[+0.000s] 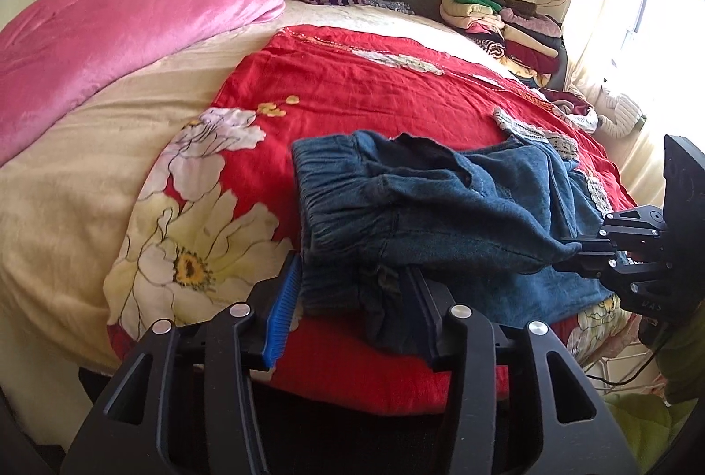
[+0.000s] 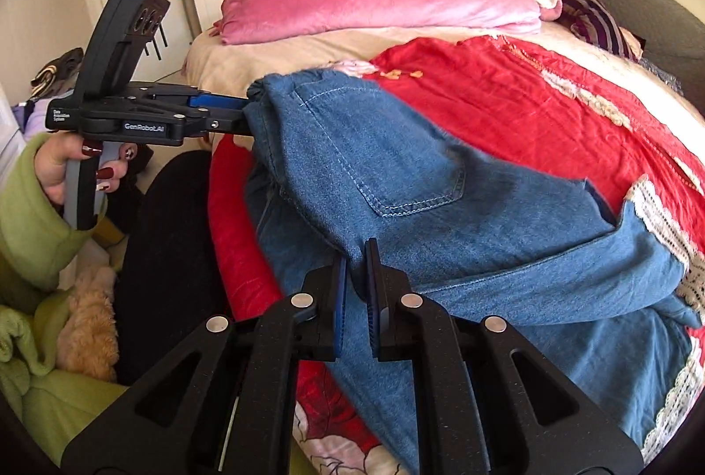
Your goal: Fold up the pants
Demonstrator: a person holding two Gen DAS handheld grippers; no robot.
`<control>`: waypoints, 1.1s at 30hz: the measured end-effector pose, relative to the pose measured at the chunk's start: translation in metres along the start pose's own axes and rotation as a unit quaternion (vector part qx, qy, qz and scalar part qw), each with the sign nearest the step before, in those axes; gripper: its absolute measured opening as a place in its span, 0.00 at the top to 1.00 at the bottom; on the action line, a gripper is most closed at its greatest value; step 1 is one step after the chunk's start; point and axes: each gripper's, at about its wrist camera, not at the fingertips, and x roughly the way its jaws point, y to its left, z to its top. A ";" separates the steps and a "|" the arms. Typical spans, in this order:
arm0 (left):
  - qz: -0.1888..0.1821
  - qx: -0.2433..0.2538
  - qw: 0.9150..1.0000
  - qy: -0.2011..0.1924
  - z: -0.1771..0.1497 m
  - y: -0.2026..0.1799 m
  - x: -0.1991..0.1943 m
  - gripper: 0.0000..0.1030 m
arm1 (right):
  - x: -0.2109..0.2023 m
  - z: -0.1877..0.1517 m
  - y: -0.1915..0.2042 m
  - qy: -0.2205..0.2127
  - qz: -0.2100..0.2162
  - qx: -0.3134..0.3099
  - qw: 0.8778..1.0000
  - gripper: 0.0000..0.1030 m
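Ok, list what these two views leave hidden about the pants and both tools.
- Pants legs: right wrist view, cut off at the bottom edge.
- Left tool: left wrist view, denim drapes over its far finger, so the grip is unclear.
- Right tool: left wrist view, its tips vanish under the fabric.
- Red bedspread: near edge behind the tools.

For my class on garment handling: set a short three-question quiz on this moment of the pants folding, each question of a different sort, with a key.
1. True or false: the right gripper is pinching the blue denim pants.
2. Multiple choice: the pants lie on A) a red floral bedspread, B) a wooden floor, C) a white desk.
3. Fill in: the pink quilt is bunched on the ___.

Key: 1 true; 2 A; 3 bed. The left gripper also has the pants' elastic waistband end between its jaws.
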 end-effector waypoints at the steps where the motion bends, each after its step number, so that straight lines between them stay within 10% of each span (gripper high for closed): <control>1: -0.001 -0.003 1.000 0.001 -0.001 0.002 0.000 0.55 | 0.000 -0.001 0.000 0.001 0.001 0.000 1.000 0.96; 21: 0.002 0.024 1.000 -0.019 0.020 -0.038 -0.008 0.54 | 0.008 -0.021 0.025 0.032 0.033 -0.029 0.999 0.94; 33: 0.044 0.039 0.998 0.036 -0.003 -0.027 0.026 0.54 | -0.014 -0.010 0.015 -0.008 0.017 0.004 1.000 0.65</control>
